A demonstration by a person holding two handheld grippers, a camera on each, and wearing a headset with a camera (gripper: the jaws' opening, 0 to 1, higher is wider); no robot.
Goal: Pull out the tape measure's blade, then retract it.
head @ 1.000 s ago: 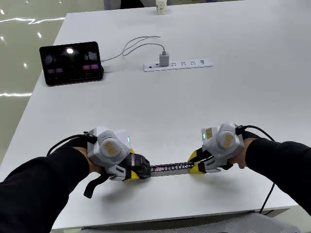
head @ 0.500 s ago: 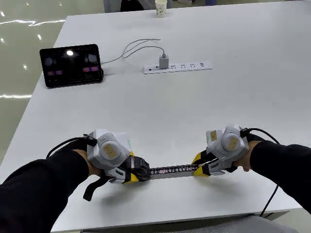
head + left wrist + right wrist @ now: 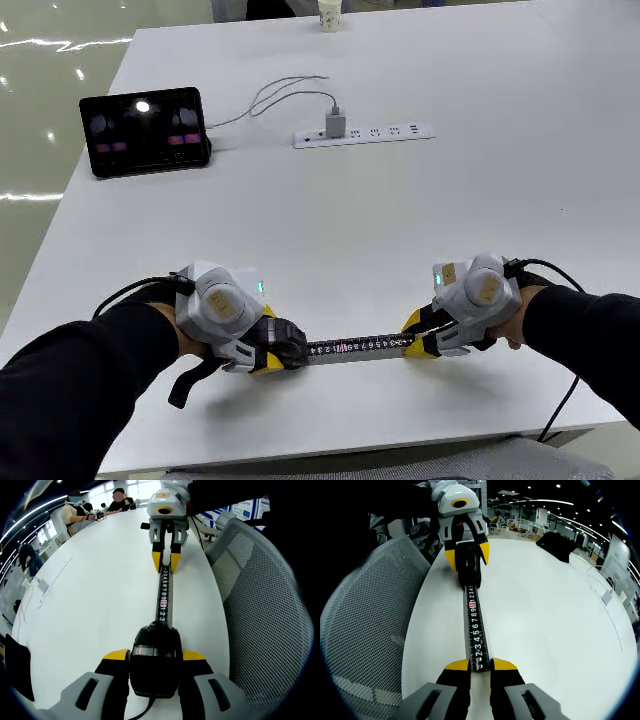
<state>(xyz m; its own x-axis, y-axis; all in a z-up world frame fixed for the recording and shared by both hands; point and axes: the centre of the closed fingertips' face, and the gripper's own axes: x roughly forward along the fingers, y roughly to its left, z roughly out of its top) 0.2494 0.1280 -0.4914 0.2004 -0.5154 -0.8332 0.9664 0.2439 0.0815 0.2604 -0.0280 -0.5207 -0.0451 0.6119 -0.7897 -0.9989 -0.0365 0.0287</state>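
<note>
Head view: my left claw [image 3: 272, 352] clenched the tape measure [image 3: 288, 342], my right claw [image 3: 411, 338] pinched its extended blade [image 3: 358, 346], at the near edge of the bench [image 3: 400, 230]. A slackened pinch could let the blade whip back.

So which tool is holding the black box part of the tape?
The left tool grips the black case; the right tool pinches the blade.
</note>
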